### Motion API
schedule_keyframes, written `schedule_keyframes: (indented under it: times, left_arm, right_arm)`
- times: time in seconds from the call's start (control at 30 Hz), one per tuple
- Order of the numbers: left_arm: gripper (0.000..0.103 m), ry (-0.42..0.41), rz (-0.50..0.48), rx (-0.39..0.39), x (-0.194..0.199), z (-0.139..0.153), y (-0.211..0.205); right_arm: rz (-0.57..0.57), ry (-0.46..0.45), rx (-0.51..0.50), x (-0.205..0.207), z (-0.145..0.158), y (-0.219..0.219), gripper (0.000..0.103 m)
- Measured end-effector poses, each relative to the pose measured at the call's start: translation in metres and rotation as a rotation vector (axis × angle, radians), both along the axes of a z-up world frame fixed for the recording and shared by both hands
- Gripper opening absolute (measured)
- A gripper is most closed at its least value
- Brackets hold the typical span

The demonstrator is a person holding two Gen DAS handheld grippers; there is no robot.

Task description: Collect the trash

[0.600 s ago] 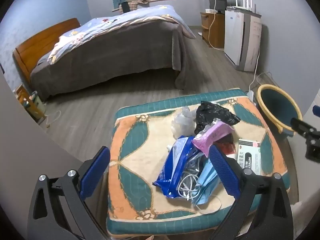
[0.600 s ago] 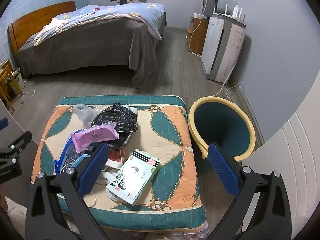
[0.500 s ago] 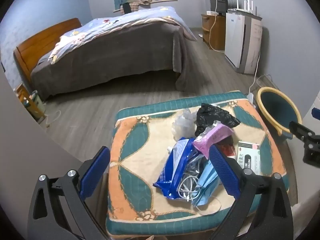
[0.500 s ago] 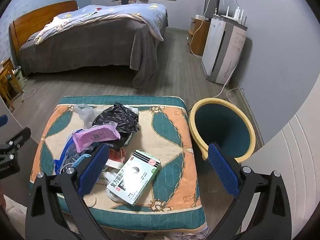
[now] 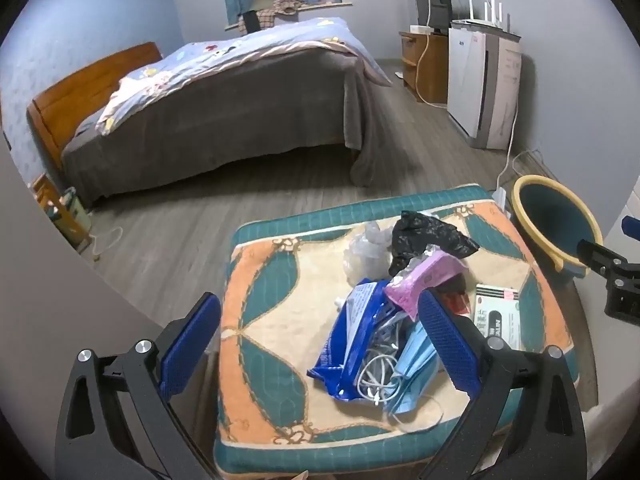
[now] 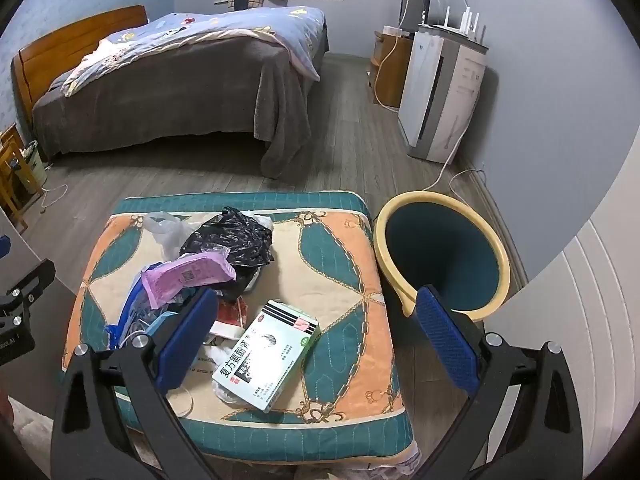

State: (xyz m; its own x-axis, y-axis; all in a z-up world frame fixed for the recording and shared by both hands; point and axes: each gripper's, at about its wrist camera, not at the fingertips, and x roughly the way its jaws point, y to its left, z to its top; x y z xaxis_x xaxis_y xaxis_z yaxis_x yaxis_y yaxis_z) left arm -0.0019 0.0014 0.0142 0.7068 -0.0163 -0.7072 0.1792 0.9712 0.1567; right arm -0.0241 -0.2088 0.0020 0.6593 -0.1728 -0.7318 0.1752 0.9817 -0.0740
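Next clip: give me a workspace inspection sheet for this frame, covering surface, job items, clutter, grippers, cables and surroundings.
Surface: patterned cushion, teal, orange and cream, bare on its right part.
Job's things: medicine box at the front; pink packet on top of the pile; black plastic bag behind it; blue packet and blue face mask at the left front; clear plastic bag at the back. Trash bin stands on the floor right of the cushion, nothing seen inside.
Clutter: nothing seen beyond the pile.
Grippers: left gripper and right gripper both open, holding nothing, above the cushion's near edge.
Cables: white cable coiled in the pile.
Surroundings: bed; white appliance by the wall.
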Motion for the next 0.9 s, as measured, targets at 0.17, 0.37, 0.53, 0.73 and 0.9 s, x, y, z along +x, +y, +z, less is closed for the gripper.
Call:
schedule_keyframes:
  times: [0.17, 0.37, 0.53, 0.73, 0.9]
  left_arm:
    - [0.098, 0.003, -0.002, 0.010, 0.0012, -0.0020, -0.0014]
    - [0.098, 0.004, -0.001, 0.009, 0.0006, -0.0052, -0.0005]
    - [0.098, 0.002, -0.001, 0.010, 0.0005, -0.0055, -0.0005]
    - [0.098, 0.002, -0.001, 0.009, 0.0005, -0.0054, -0.0003]
    - [0.098, 0.003, -0.001, 0.010, 0.0005, -0.0056, -0.0004]
  right_arm:
    - [0.001, -0.001, -0.001, -0.0001, -0.0004, 0.0000, 0.097]
    - [0.000, 0.000, 0.000, -0.0006, -0.0007, -0.0007, 0.097]
    - [-0.001, 0.002, -0.003, -0.0007, -0.0018, -0.0005, 0.097]
    - [-0.001, 0.003, -0.003, -0.0007, -0.0019, -0.0008, 0.097]
    - [0.000, 0.005, -0.004, -0.0009, -0.0031, -0.0014, 0.097]
